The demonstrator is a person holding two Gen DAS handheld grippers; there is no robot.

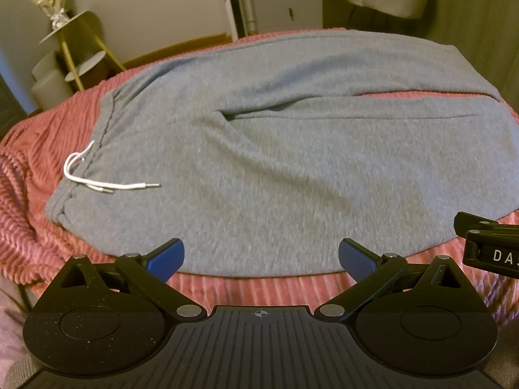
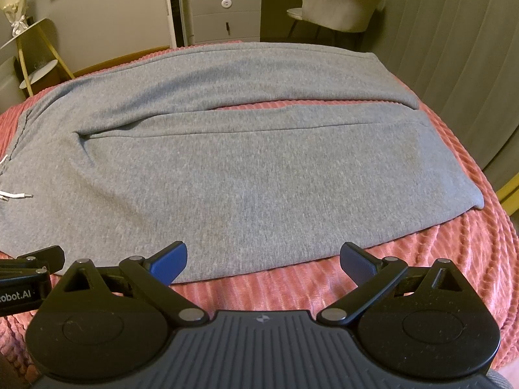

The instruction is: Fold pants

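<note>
Grey sweatpants (image 1: 275,162) lie flat on a pink ribbed blanket (image 1: 259,287), waistband to the left, both legs running right with a strip of blanket between them. A white drawstring (image 1: 97,181) lies on the waist. In the right wrist view the pants (image 2: 243,188) fill the middle, leg cuffs at the right. My left gripper (image 1: 261,259) is open and empty, hovering at the near edge of the pants. My right gripper (image 2: 262,261) is open and empty over the near edge of the near leg. Each gripper shows at the other view's side.
The blanket (image 2: 421,259) covers a bed. Beyond the far edge stand a grey cabinet (image 2: 227,16), a pale armchair (image 2: 340,8) and a gold tiered shelf (image 1: 74,52) at the left. A grey curtain (image 2: 454,48) hangs at the right.
</note>
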